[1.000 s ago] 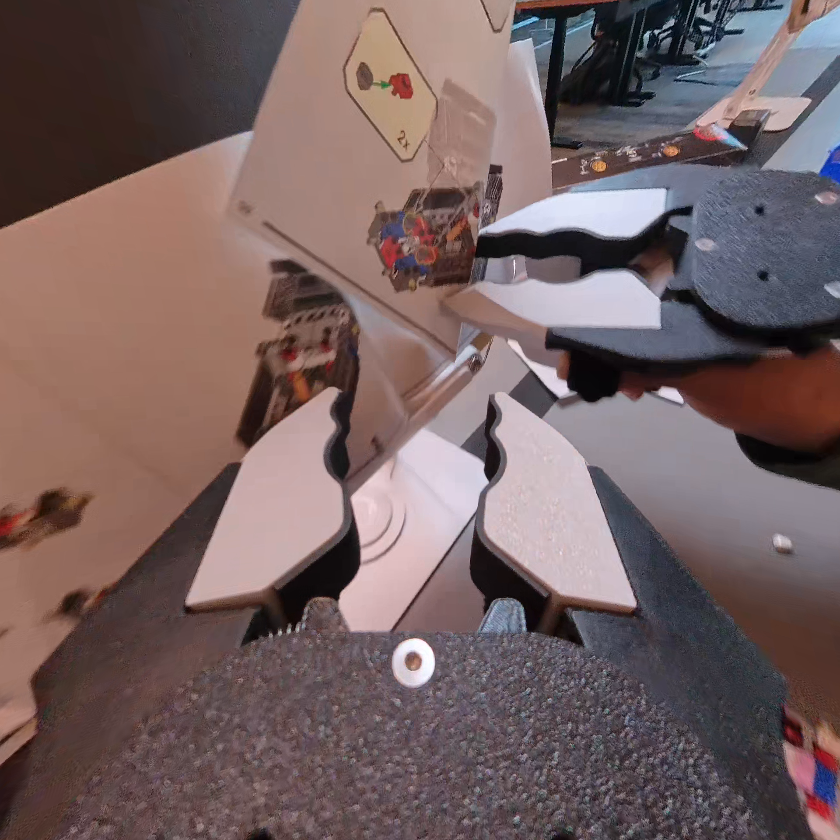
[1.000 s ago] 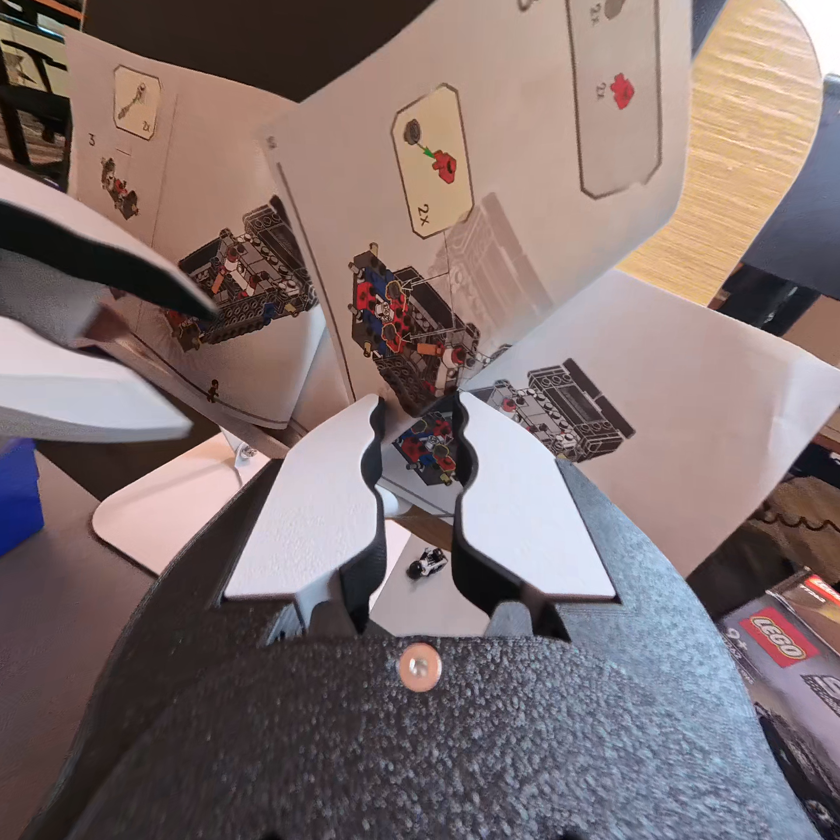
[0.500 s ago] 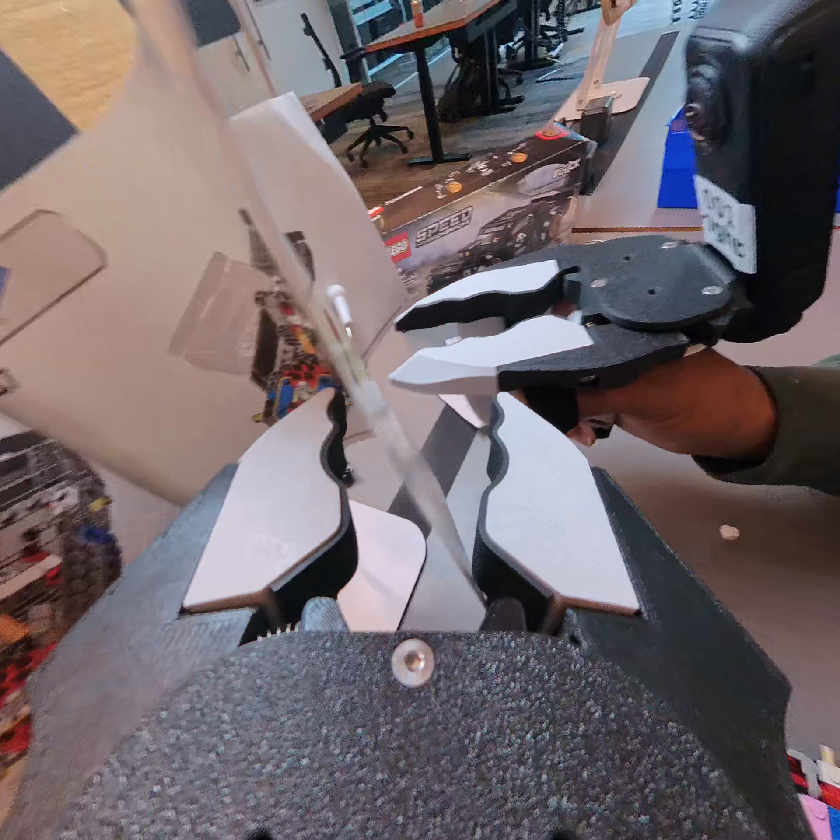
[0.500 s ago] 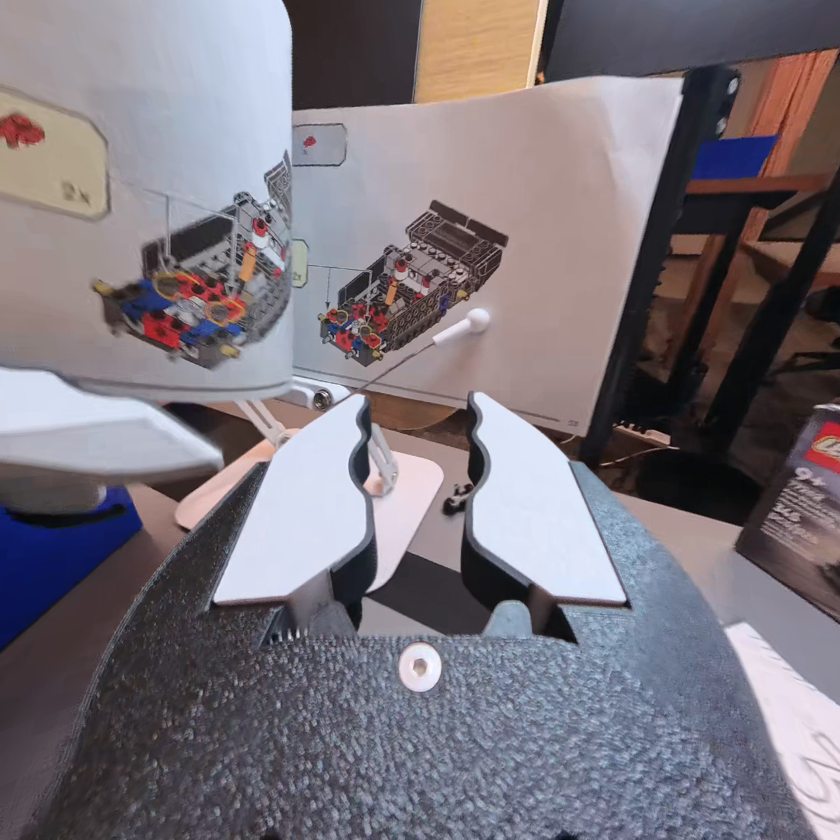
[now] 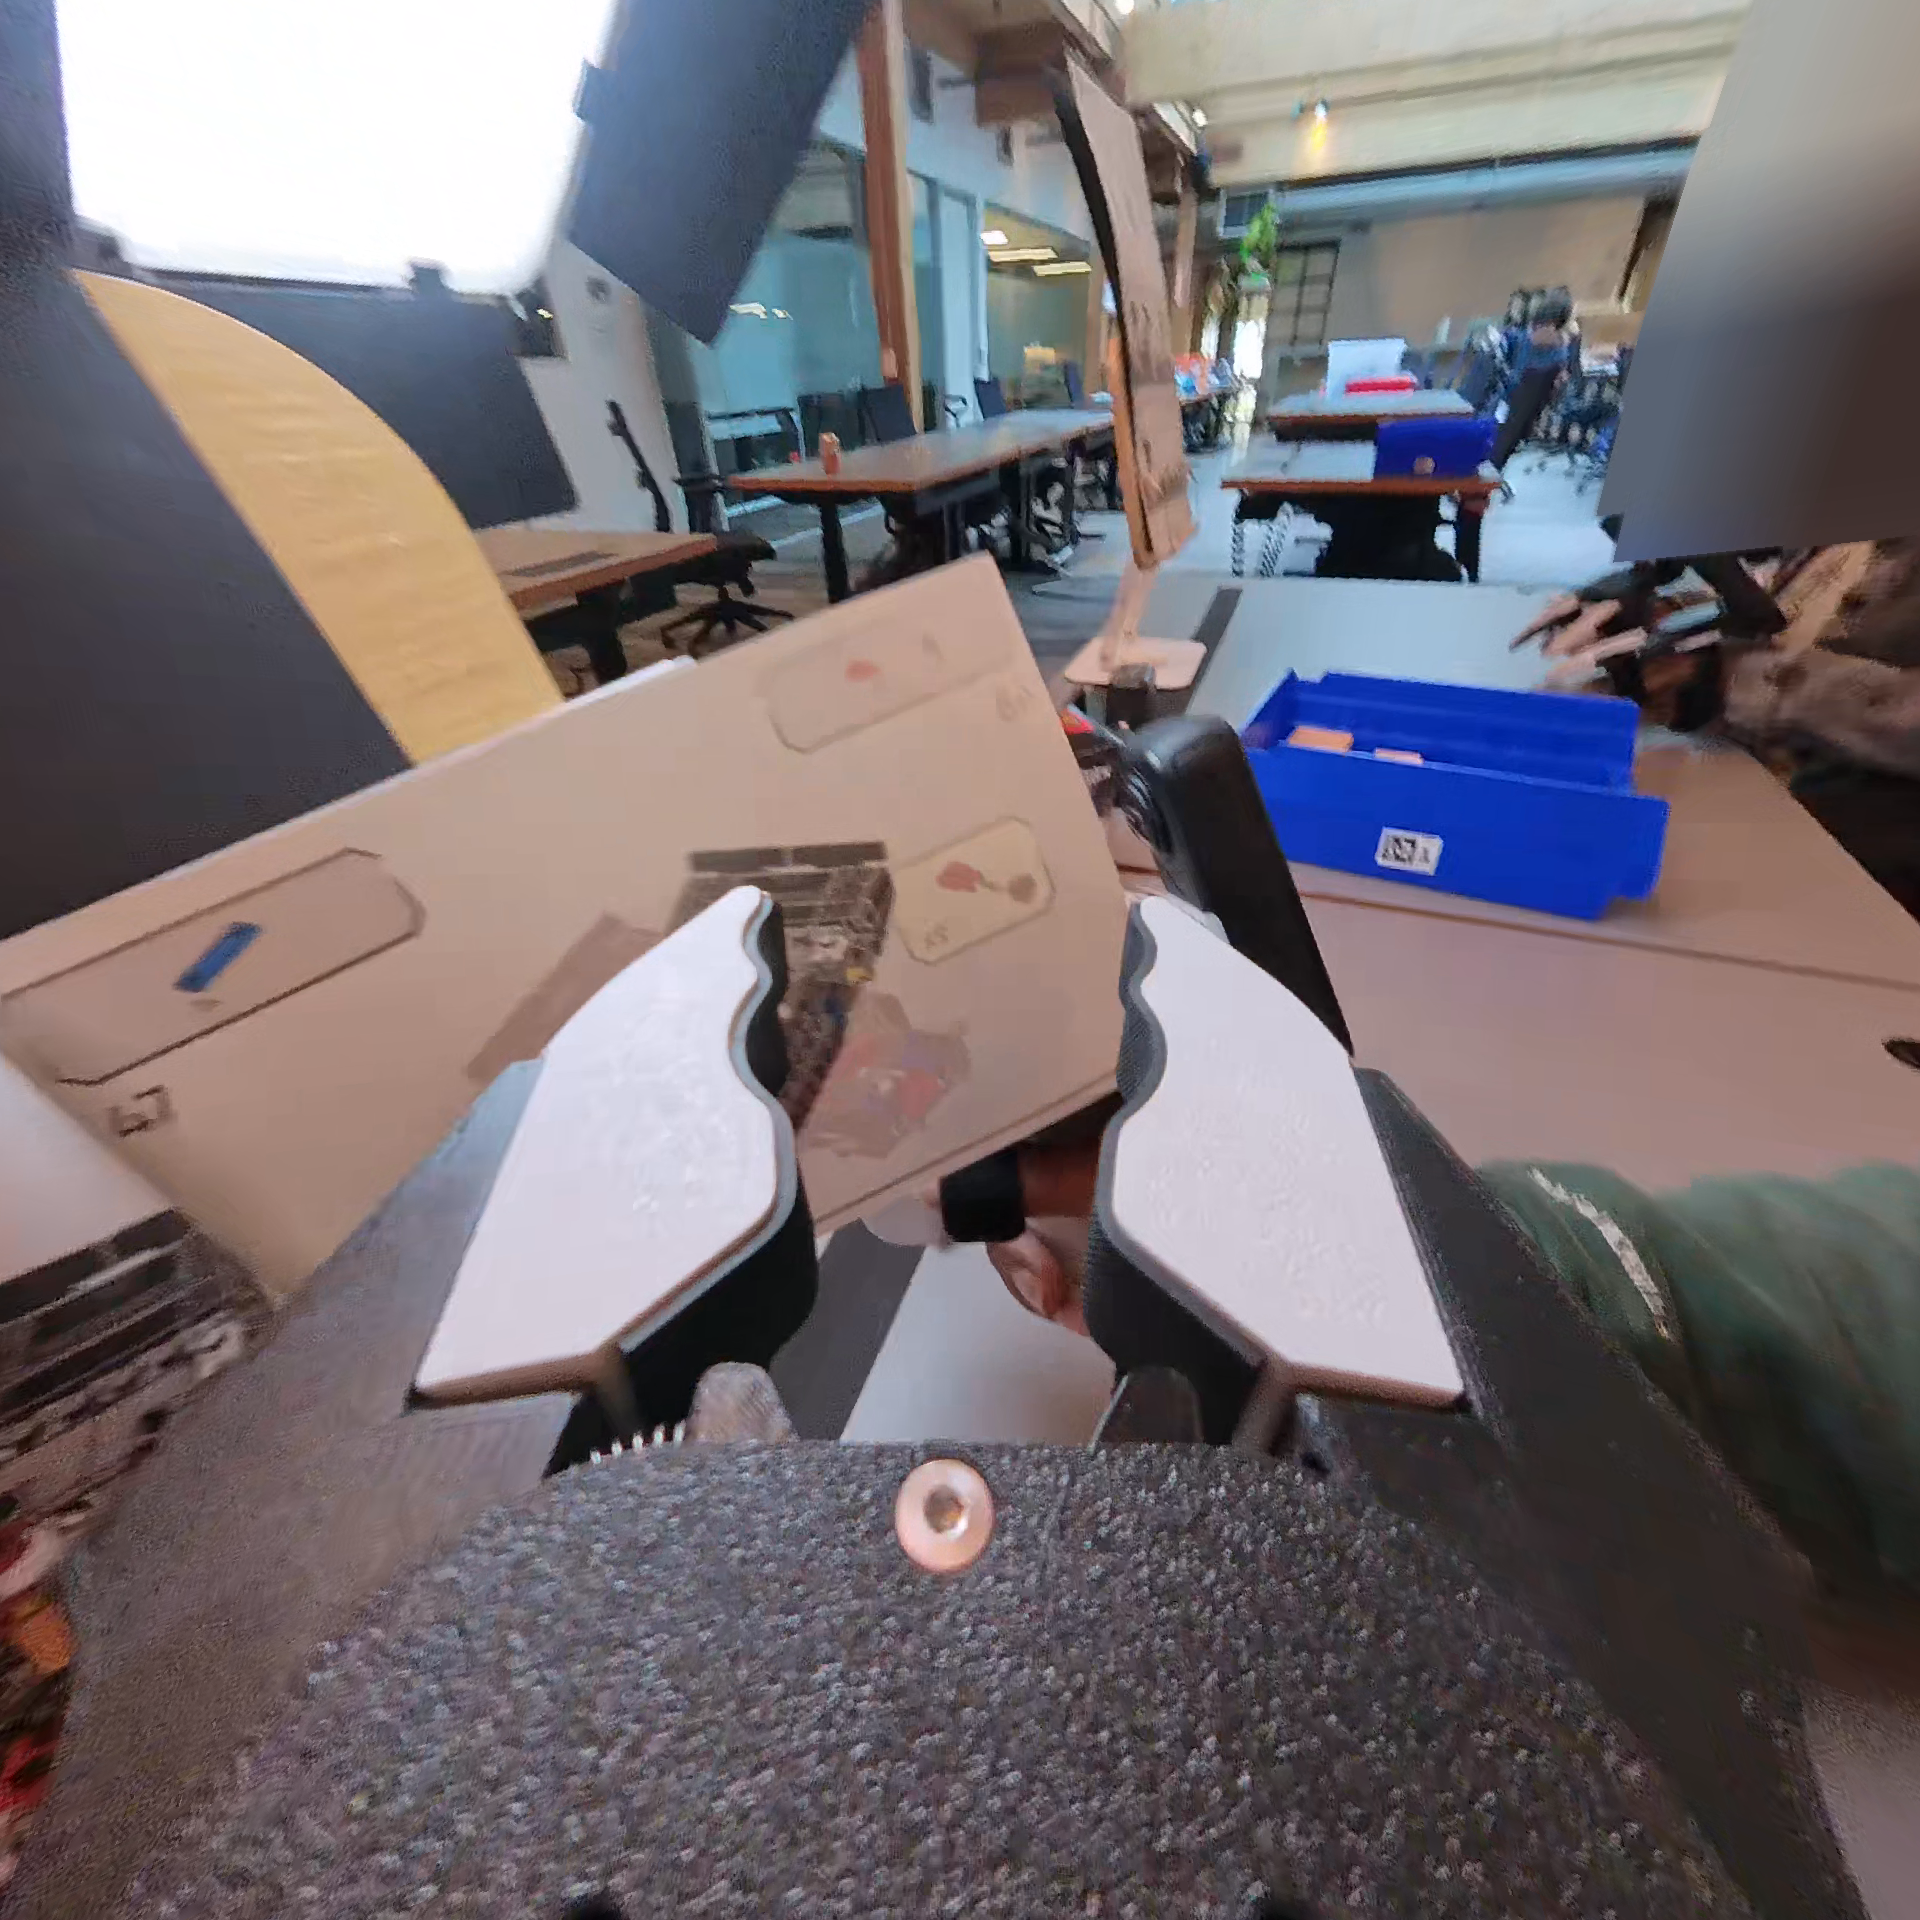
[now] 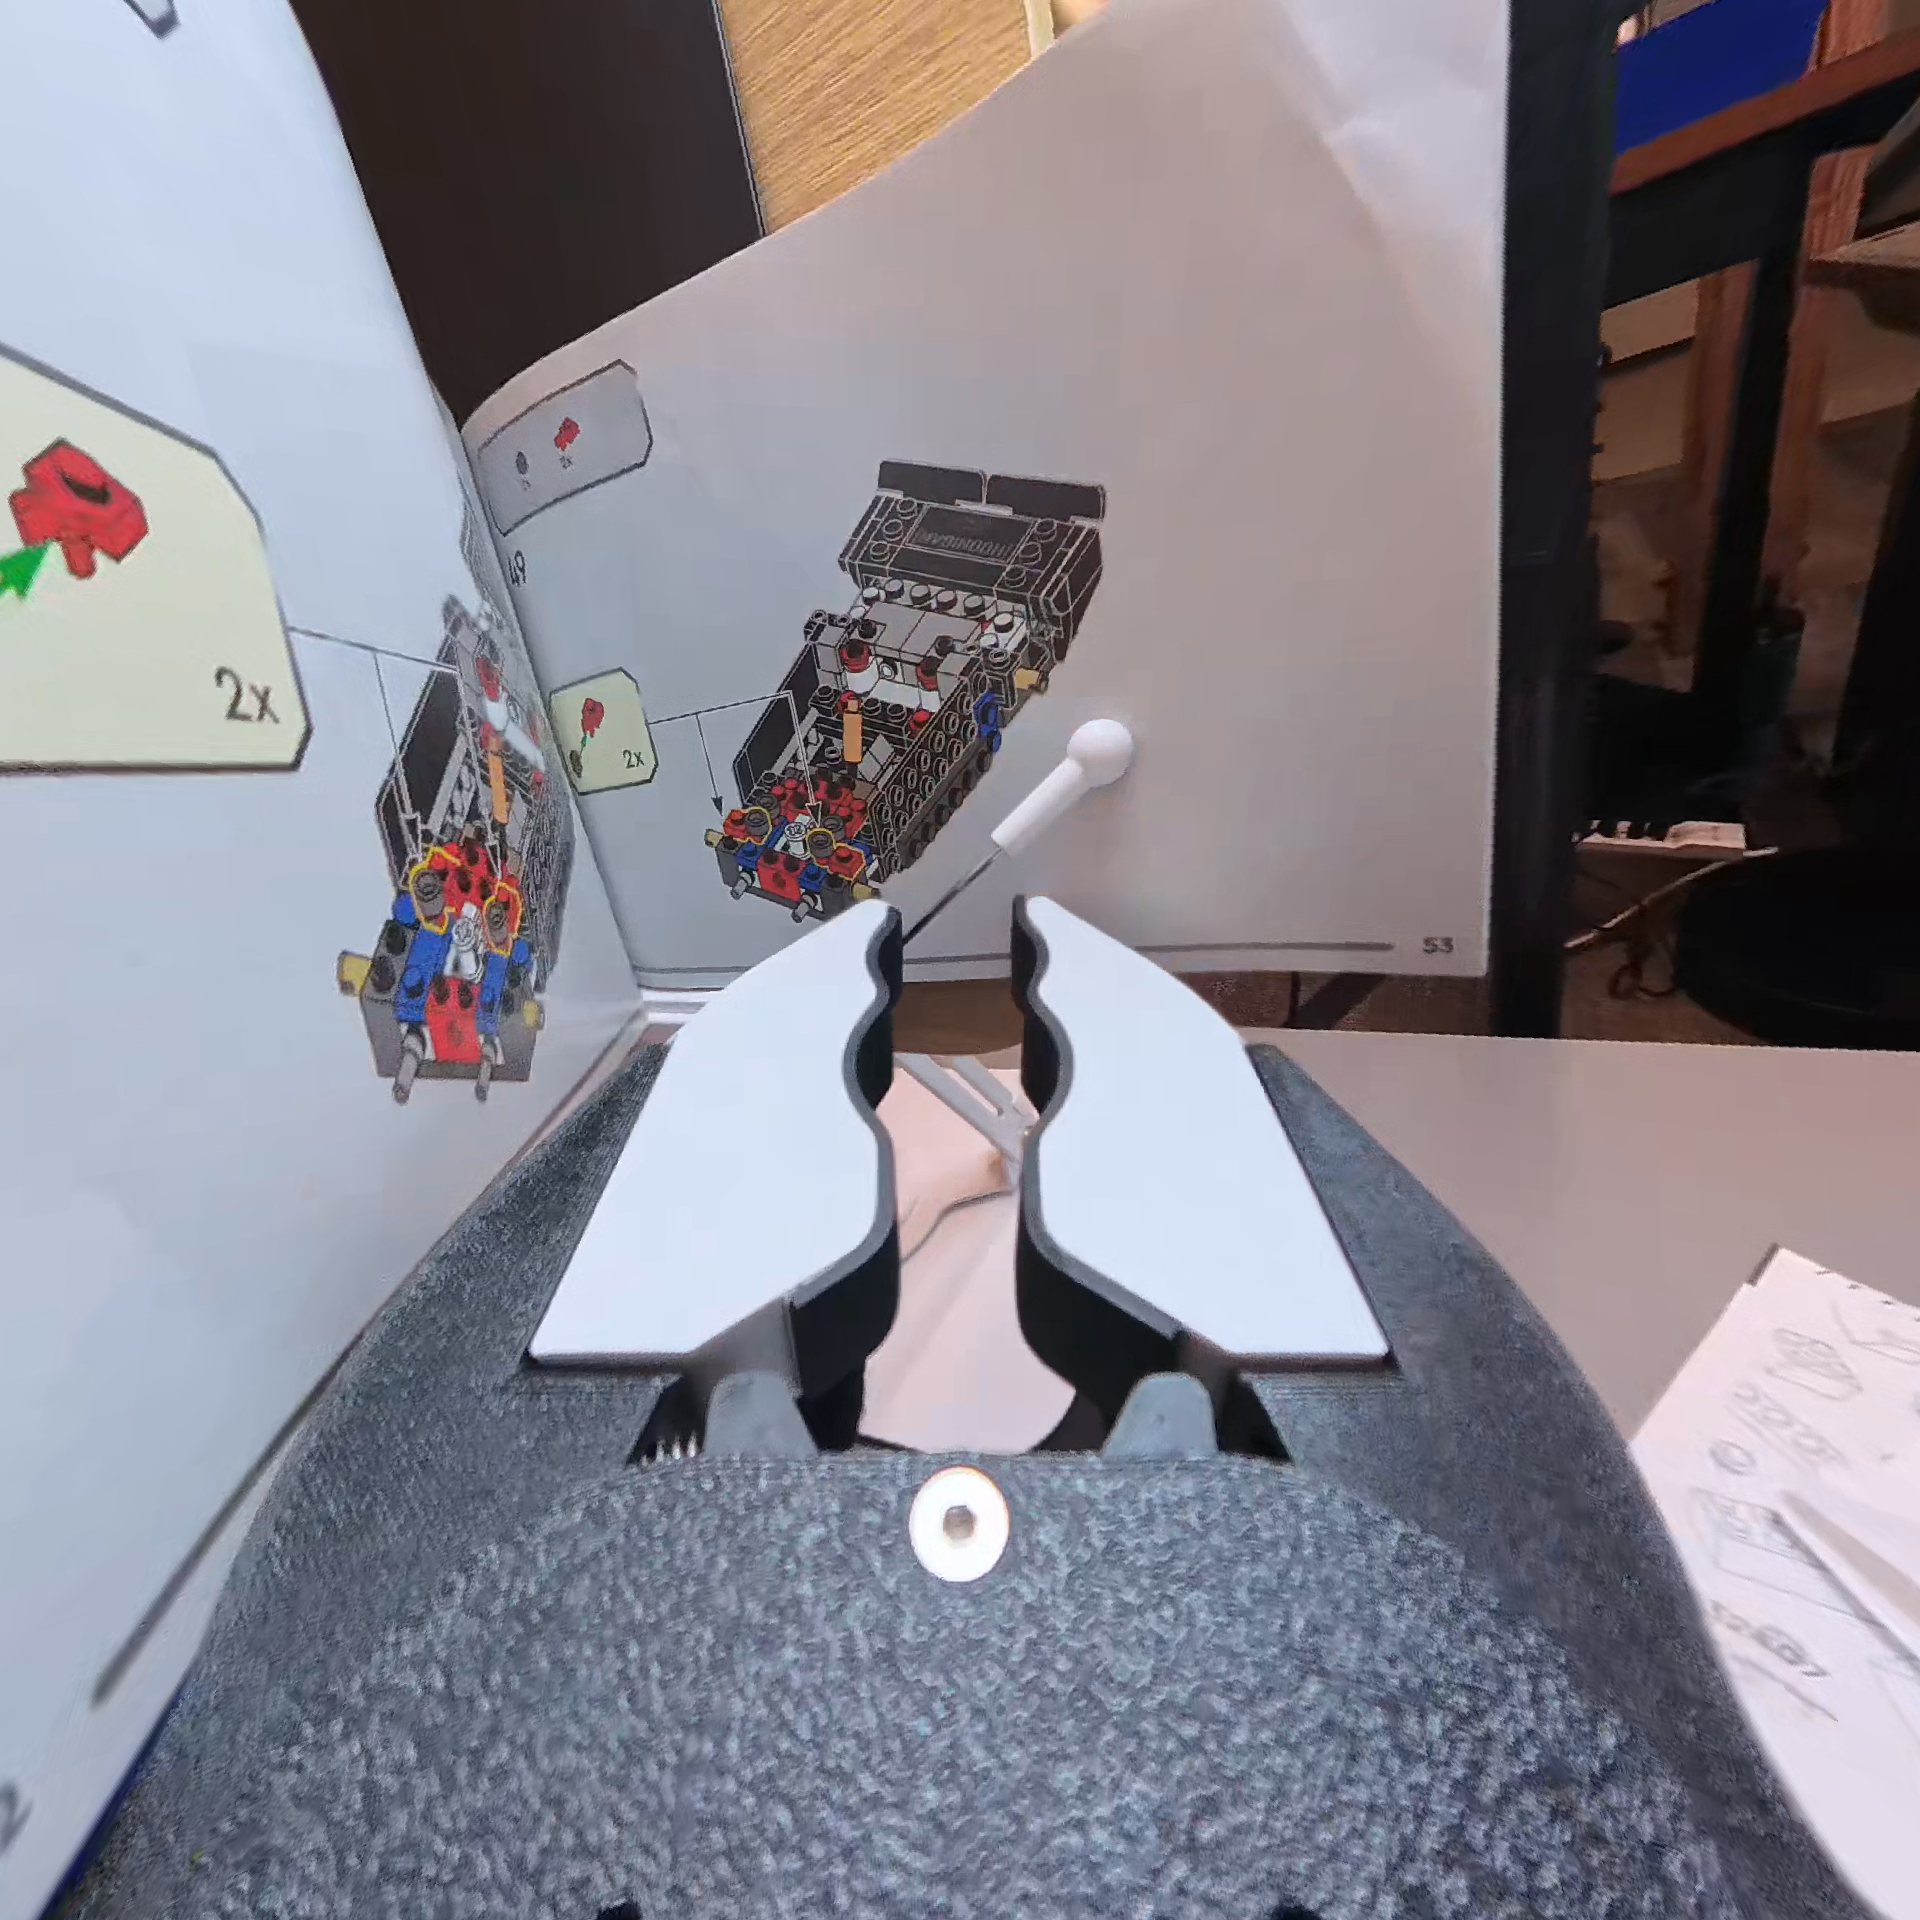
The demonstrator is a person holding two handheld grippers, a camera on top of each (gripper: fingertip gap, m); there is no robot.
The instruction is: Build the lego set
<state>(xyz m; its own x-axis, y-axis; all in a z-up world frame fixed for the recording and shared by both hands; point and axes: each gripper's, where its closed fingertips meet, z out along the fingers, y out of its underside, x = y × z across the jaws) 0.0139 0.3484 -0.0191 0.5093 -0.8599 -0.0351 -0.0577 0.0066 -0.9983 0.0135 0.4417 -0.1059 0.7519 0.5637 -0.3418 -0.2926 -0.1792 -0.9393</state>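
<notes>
The instruction booklet stands open on a white stand on the grey table. In the right wrist view its right page (image 6: 1195, 436) faces me, pinned by a white ball-tipped holder arm (image 6: 1081, 769). A loose page (image 6: 208, 935) curves up close on my left. My right gripper (image 6: 954, 914) points at the booklet's lower edge, jaws a narrow gap apart with nothing between them. In the left wrist view my left gripper (image 5: 945, 925) is open and empty. The tilted loose page (image 5: 582, 883) hangs just beyond its fingertips. No loose bricks show.
A hand (image 5: 1039, 1262) in a green sleeve (image 5: 1714, 1309) and the right gripper's black body (image 5: 1210, 831) sit behind the page. A blue bin (image 5: 1455, 821) stands on the table farther right. Loose printed sheets (image 6: 1818, 1507) lie at the right gripper's lower right.
The loose page has swung over towards the left. The right gripper has moved closer to the booklet and its jaws have narrowed. The left gripper's view has lifted towards the room.
</notes>
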